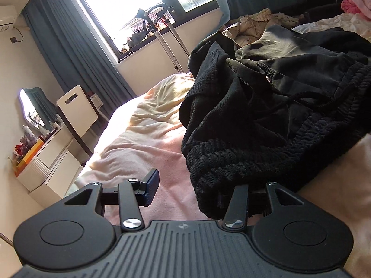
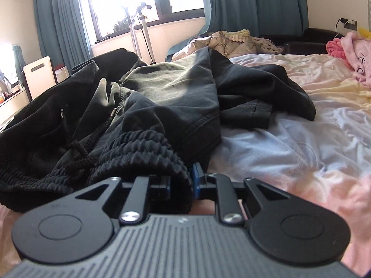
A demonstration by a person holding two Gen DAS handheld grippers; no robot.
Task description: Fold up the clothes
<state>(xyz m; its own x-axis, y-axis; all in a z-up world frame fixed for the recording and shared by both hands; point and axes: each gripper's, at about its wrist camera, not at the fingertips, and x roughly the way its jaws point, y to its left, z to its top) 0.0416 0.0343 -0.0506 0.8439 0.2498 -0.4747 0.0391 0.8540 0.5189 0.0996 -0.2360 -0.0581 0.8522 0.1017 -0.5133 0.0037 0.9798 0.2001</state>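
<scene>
A pair of black trousers [image 1: 266,88] [image 2: 162,97] lies crumpled on the bed's pink sheet [image 1: 143,143] [image 2: 289,150], its ribbed elastic waistband [image 1: 231,162] [image 2: 139,148] and drawstring [image 2: 78,153] nearest me. My left gripper [image 1: 187,185] stands open at the waistband's left end. Its left finger [image 1: 151,185] is bare over the sheet, and the waistband drapes over and hides the right one. My right gripper [image 2: 180,180] has the waistband's right end bunched between its blue pads [image 2: 196,180], which close on the cloth.
A beige quilt [image 2: 231,41] [image 1: 250,27] lies heaped at the bed's far side. Pink clothes [image 2: 347,48] [image 1: 357,2] sit far right. Left of the bed are a white chair [image 1: 76,108] and a dresser [image 1: 46,157]. A stand [image 1: 167,41] rises by the window.
</scene>
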